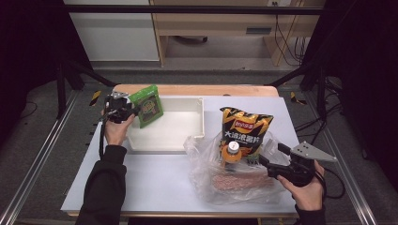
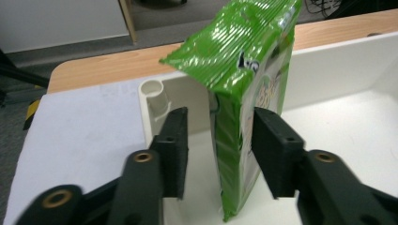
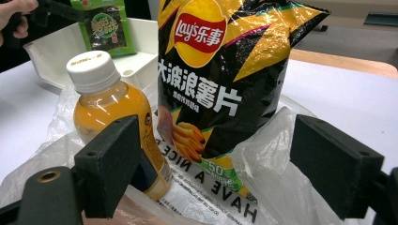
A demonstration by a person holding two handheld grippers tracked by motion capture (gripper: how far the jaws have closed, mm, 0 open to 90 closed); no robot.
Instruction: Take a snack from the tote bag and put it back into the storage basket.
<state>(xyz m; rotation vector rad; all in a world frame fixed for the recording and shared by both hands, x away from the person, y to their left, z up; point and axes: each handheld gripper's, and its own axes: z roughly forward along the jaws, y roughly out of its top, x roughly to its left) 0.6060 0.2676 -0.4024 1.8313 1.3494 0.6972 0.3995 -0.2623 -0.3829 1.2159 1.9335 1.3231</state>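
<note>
White tabletop (image 1: 155,173) carried everything, and the risks ran from its biggest items down. The tray (image 1: 197,123) sat toward the far left, its near-left corner just under the left gripper (image 1: 126,109). A clear plastic bag (image 1: 206,180) sprawled on the right, wrapped loosely round the foot of a chip bag (image 1: 245,133) and an orange bottle (image 1: 232,153), with a pinkish pack (image 1: 239,182) lying flat beneath the film.

In the left gripper view the green packet (image 2: 248,93) stood on edge inside the tray near that corner, tilted, between the pads (image 2: 277,150) with a gap visible on the left side. The jaws were released, no longer pinching it. That looked like the main hazard: a thin packet balanced on its narrow edge would probably topple, and if it leaned outward it could slide over the low tray wall onto the table. Drawing the gripper back carelessly might also catch the crimped top and drag the packet out.

The right gripper (image 1: 273,169) waited at the plastic bag's right side, jaws spread wide and holding nothing. Closing there could pinch loose film instead of an item, tugging the whole bundle. The bottle, standing upright on crumpled plastic, seemed likely to tip if the bag were pulled.
</note>
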